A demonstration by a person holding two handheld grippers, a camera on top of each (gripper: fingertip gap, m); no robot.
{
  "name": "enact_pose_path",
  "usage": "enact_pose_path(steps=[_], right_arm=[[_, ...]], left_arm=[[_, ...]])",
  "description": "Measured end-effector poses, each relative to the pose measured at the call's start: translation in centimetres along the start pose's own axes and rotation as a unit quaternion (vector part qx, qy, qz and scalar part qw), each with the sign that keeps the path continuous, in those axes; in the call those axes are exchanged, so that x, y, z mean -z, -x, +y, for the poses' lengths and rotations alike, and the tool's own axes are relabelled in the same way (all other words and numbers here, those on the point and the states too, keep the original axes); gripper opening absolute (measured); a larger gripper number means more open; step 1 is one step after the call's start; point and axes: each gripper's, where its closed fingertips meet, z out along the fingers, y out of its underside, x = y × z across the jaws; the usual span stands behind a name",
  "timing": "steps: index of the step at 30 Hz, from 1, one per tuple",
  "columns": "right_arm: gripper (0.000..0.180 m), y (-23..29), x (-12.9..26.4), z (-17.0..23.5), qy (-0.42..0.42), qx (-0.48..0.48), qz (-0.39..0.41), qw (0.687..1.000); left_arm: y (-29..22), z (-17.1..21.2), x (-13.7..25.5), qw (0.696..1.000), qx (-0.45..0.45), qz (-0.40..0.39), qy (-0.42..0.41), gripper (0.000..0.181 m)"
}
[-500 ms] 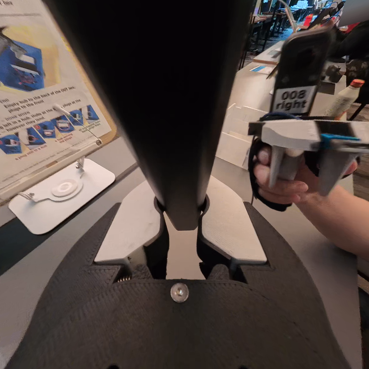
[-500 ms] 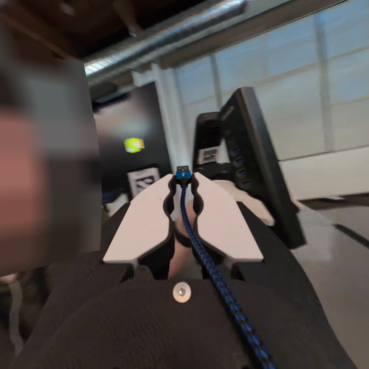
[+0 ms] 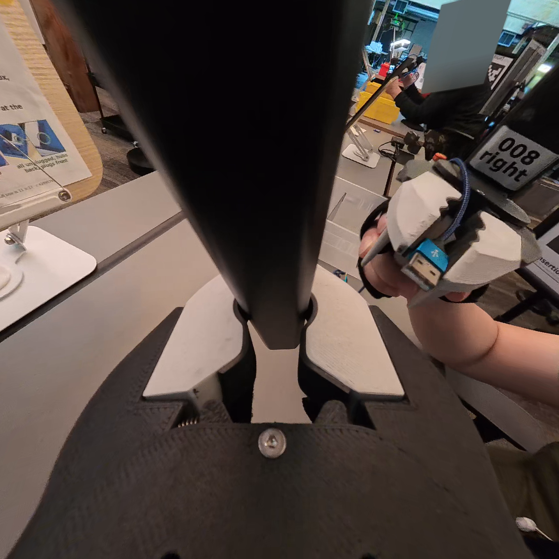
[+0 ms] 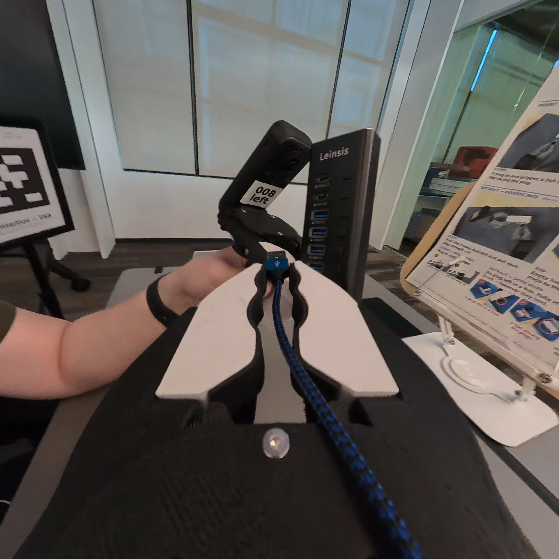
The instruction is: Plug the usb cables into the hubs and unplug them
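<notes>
Closest in the left wrist view, the left gripper has its two white fingers pressed on the bottom end of a tall black hub. The hub stands straight up and fills the middle of that view. In the right wrist view the same hub shows its front, with a column of ports running down it, some with blue insides. The left gripper is seen there too, clamped low on the hub, with a hand under it.

Closest in the right wrist view, the right gripper pinches a blue USB plug between its fingertips. The silver tip of the plug sticks out past the fingers and points toward the hub's lower ports. It is near the hub but not in a port. A blue and black braided cable runs back from the plug, between the fingers and over the black gripper body.

In the left wrist view the right gripper is off to the right of the hub, and the plug faces the camera.

Both grippers are over a grey table. Farther back on the table, a page of pictures leans on a white stand. Behind everything are big windows.
</notes>
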Motion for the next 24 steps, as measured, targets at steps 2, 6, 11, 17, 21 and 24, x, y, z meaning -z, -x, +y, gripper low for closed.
enact_pose_path(steps=[2,6,11,17,21,24], right_arm=[[0.014,-0.4,0.1,0.3,0.013,0.023,0.016,1.000],[0.014,-1.7,0.6,0.7,0.037,0.089,0.056,0.994],[0.014,-2.1,1.2,1.8,0.091,0.225,0.072,0.967],[0.014,-2.0,1.1,2.2,0.113,0.360,0.087,0.922],[0.015,-1.9,0.7,2.2,0.127,0.449,0.123,0.876],[0.015,-1.4,0.0,3.0,0.137,0.476,0.121,0.860]], left_arm=[[0.1,0.2,0.0,1.000,-0.001,0.003,0.007,0.029],[0.4,1.3,-0.2,0.999,-0.014,-0.005,0.037,0.029],[0.2,3.9,-0.6,0.994,-0.031,0.016,0.108,0.029],[1.8,4.5,1.5,0.957,-0.033,0.025,0.286,0.029],[2.0,5.1,3.9,0.921,-0.024,0.017,0.389,0.029],[1.5,6.8,5.3,0.888,0.011,0.018,0.459,0.029]])
